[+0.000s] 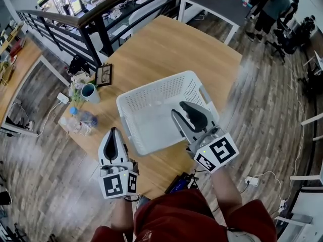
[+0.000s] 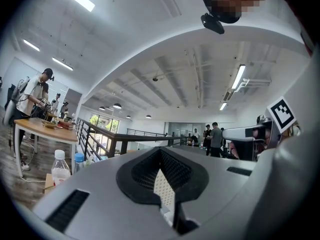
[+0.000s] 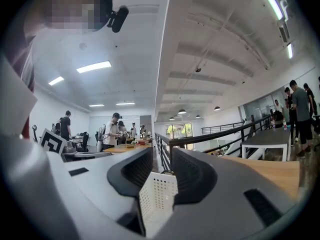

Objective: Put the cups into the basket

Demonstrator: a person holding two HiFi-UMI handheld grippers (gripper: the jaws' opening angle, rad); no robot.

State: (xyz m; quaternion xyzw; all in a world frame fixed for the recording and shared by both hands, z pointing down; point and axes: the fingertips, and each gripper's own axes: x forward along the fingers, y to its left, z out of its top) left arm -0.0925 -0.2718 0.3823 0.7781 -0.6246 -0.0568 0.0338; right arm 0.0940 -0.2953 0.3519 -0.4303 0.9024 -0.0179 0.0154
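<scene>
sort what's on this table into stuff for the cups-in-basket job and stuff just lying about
For the job:
teal cup
white basket

Just lying about:
plastic bottles
picture frame
small plant
</scene>
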